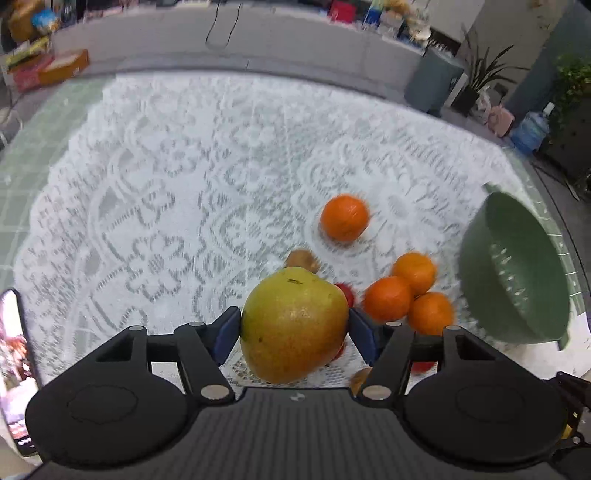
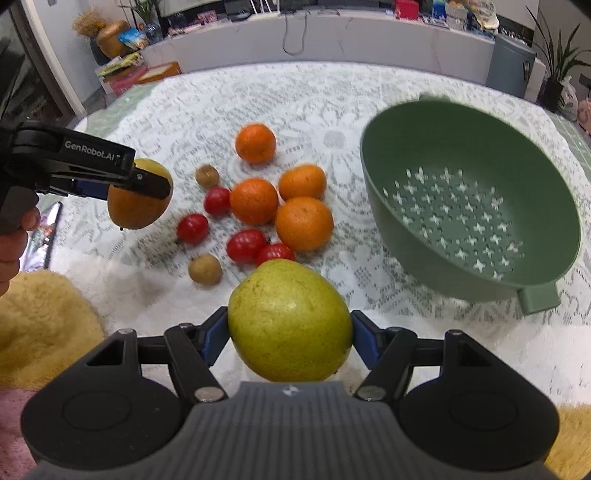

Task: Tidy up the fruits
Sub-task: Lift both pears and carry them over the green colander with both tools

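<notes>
White lace (image 2: pixel 303 92) is covering a round green-checked table (image 1: pixel 44 147), its floral openwork lying flat right out to the rim. Behind it a long pale counter (image 2: pixel 369 33) is curving round, crowded with boxes and packets, and potted plants (image 2: pixel 554 55) are standing at two o'clock. A fluffy yellow throw (image 2: pixel 40 325) is bunching up at the near edge, at eight o'clock.

At the middle of the lace the loose fruit is sitting in a cluster: four glossy round oranges (image 2: pixel 255 201), three touching one another and the fourth alone toward twelve o'clock; four shiny red tomatoes (image 2: pixel 245 245) at six and seven o'clock of them; two dull brown kiwis (image 2: pixel 205 269) at the fringes. At three o'clock a matte green plastic colander (image 2: pixel 469 206) is resting, deep and round, with cross-shaped holes in its floor and a stubby handle.

The left gripper (image 1: pixel 293 328) is holding a smooth yellow-green pear (image 1: pixel 293 328) blushed orange, its blue pads (image 1: pixel 227 334) pressing both flanks; from the right wrist view it is hanging off the cloth at nine o'clock, a hand (image 2: pixel 11 243) gripping the black handle. The right gripper (image 2: pixel 290 334) is clamping a second, speckled green pear (image 2: pixel 290 321) between its pads, at six o'clock.
</notes>
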Motion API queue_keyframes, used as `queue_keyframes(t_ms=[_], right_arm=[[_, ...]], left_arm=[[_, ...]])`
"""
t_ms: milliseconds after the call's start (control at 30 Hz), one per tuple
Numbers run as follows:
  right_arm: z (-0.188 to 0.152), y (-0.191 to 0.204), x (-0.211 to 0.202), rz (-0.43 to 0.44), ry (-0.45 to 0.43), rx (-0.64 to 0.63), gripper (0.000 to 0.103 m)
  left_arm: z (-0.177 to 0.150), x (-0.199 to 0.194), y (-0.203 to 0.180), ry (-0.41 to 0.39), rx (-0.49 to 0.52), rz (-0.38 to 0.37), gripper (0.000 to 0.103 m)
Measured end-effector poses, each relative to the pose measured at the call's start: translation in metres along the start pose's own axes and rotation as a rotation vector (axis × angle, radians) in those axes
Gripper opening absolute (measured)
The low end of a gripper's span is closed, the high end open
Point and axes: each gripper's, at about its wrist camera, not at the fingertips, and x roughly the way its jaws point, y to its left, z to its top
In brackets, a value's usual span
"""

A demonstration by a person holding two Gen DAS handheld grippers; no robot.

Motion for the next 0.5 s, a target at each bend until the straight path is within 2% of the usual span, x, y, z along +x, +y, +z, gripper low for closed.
queue_keyframes(t_ms=[233, 500], right_arm=[[0.01, -0.003, -0.041, 0.036, -0.116, -0.053, 0.067], [0.026, -0.035, -0.081, -0.017, -0.222, -0.099, 0.067]], left_arm=[[0.003, -0.048, -0.045, -0.099, 0.098, -0.048, 0.073], [0.002, -0.064, -0.11, -0.15, 0.243, -0.125, 0.073]])
